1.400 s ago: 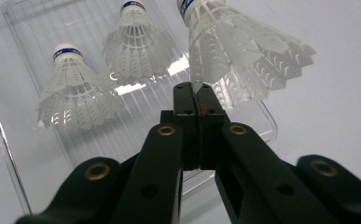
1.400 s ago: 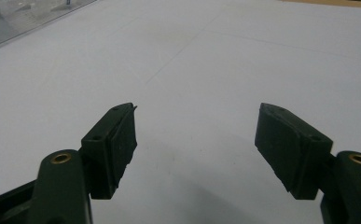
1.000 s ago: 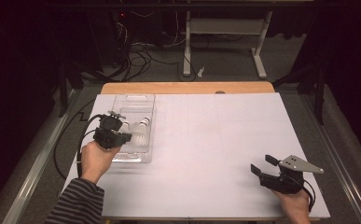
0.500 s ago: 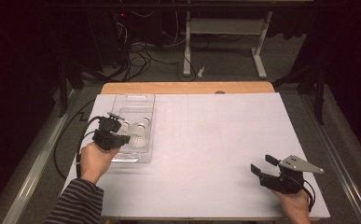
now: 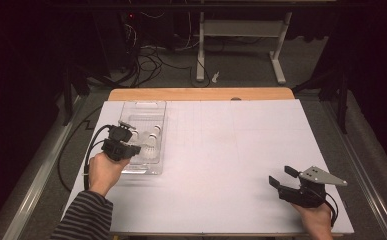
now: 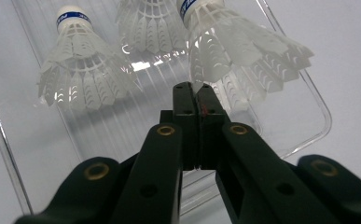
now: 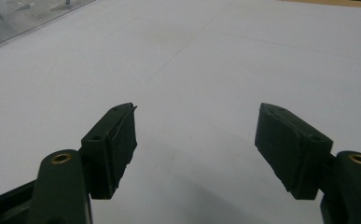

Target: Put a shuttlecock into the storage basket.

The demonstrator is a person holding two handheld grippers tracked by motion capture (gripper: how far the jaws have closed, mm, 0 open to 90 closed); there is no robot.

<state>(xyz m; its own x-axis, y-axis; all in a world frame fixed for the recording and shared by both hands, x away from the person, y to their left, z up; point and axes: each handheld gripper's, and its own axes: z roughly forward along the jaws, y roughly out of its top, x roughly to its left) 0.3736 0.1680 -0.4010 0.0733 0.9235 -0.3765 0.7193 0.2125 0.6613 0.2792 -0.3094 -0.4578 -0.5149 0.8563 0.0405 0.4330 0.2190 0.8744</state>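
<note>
A clear plastic tray (image 5: 143,107) lies on the white table at the left, with white feather shuttlecocks in it. In the left gripper view one shuttlecock (image 6: 82,70) stands at the left, another (image 6: 150,23) behind it, and a third (image 6: 243,51) is nearest at the right. My left gripper (image 6: 196,91) is over the tray's near end (image 5: 136,148), its jaws shut on the edge of the third shuttlecock's feather skirt. My right gripper (image 5: 279,176) rests low at the table's front right, open (image 7: 194,135), with bare white table between its jaws.
The tray's clear wall (image 6: 308,116) curves round just right of my left jaws. A wooden strip (image 5: 201,94) runs along the table's far edge. Past it are desk legs (image 5: 278,55) and cables (image 5: 156,55) on the floor. A cable trails from the left gripper (image 5: 88,150).
</note>
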